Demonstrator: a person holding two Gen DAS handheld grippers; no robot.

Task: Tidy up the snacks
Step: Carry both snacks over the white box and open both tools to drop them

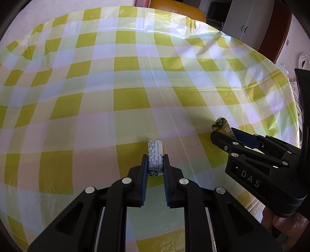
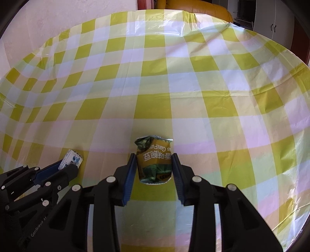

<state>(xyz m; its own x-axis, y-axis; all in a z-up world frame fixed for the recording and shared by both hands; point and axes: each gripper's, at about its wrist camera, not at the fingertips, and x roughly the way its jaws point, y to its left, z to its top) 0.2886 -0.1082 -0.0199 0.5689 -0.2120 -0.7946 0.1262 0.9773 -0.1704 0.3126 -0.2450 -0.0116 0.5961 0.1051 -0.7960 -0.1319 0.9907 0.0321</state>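
My left gripper (image 1: 155, 159) is shut on a small white snack packet with blue print (image 1: 154, 155), held edge-on above the checked tablecloth. The packet also shows in the right wrist view (image 2: 72, 157), sticking out of the left gripper (image 2: 66, 164). My right gripper (image 2: 154, 158) is shut on a yellow and green snack bag with white lettering (image 2: 154, 160), held above the cloth. In the left wrist view the right gripper (image 1: 219, 133) is at the right, with the bag's crumpled end (image 1: 220, 125) poking out.
The table is covered by a yellow, white and pale green checked plastic cloth (image 1: 135, 77). An orange-brown chair back (image 1: 178, 8) stands beyond the far edge. White cabinets (image 1: 250, 19) stand at the far right. A hand (image 1: 286, 226) holds the right gripper.
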